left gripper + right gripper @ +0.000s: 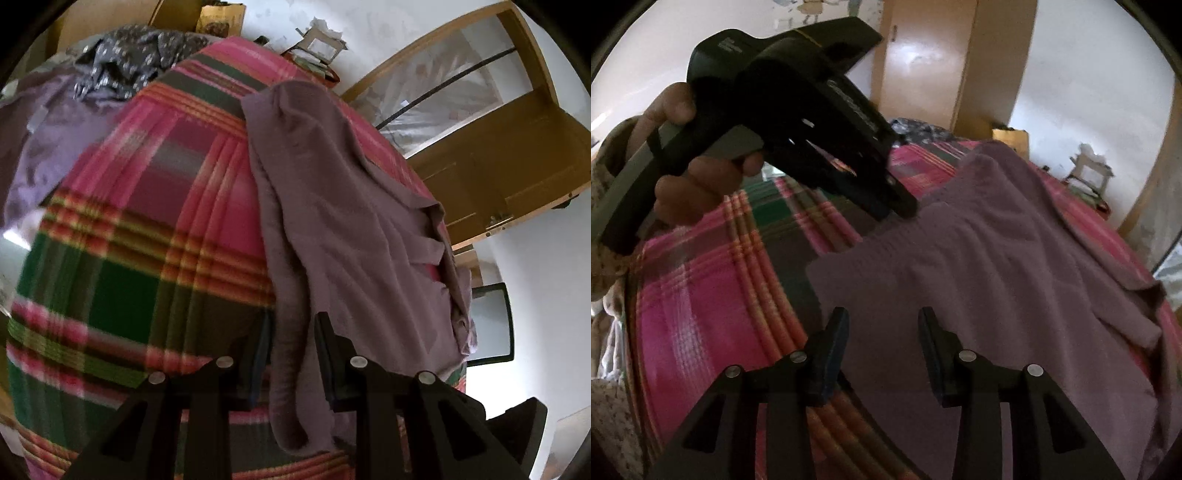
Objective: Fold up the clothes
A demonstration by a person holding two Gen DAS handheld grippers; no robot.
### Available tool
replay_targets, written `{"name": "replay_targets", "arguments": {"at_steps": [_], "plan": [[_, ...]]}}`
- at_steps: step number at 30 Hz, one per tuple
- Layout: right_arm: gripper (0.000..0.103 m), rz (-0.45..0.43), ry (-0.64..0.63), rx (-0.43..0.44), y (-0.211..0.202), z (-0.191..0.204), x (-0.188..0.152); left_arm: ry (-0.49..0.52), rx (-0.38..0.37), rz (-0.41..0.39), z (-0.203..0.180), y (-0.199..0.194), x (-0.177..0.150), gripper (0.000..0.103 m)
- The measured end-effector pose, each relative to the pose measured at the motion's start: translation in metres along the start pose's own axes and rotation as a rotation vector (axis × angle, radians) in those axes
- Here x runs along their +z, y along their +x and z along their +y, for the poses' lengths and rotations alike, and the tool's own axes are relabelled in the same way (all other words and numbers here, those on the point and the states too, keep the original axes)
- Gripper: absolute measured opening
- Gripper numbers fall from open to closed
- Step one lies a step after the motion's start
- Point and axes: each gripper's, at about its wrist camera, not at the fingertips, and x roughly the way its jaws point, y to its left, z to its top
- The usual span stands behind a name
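A mauve garment [369, 221] lies spread on the pink and green plaid blanket [147, 221] of a bed. Its left edge is bunched into a thick fold that runs between the fingers of my left gripper [293, 321], which is shut on it. In the right wrist view a hand [683, 184] holds that left gripper [905, 206], its tips down at the far left edge of the garment [997, 258]. My right gripper [882, 314] hovers open above the garment's near left corner. Its fingers stand wide apart and nothing is pinched between them.
A dark patterned cloth [129, 55] and a lilac cloth [48, 129] lie heaped at the bed's far end. A wooden door [517, 155] and floor clutter [321, 44] sit beyond the bed. A wardrobe [923, 74] and a cardboard box [1010, 138] stand behind.
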Motion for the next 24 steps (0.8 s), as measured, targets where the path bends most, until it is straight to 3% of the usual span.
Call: {"name": "replay_targets", "arguments": {"at_steps": [7,14,17,24], "plan": [[0.041,0.016,-0.014,-0.027,0.002,0.008,0.005,-0.058,-0.049,-0.005,0.012,-0.004,-0.009,0.025],[0.041,-0.039,-0.005,-0.015,-0.012,0.015,0.001,-0.072,-0.064,-0.005,0.014,-0.005,-0.017,0.025],[0.047,-0.047,-0.039,-0.022,-0.011,0.022,0.001,-0.077,-0.071,-0.006,0.014,-0.006,-0.017,0.025],[0.048,-0.007,-0.127,-0.137,0.007,0.036,0.008,-0.084,-0.088,-0.005,0.016,-0.008,-0.019,0.025]]}}
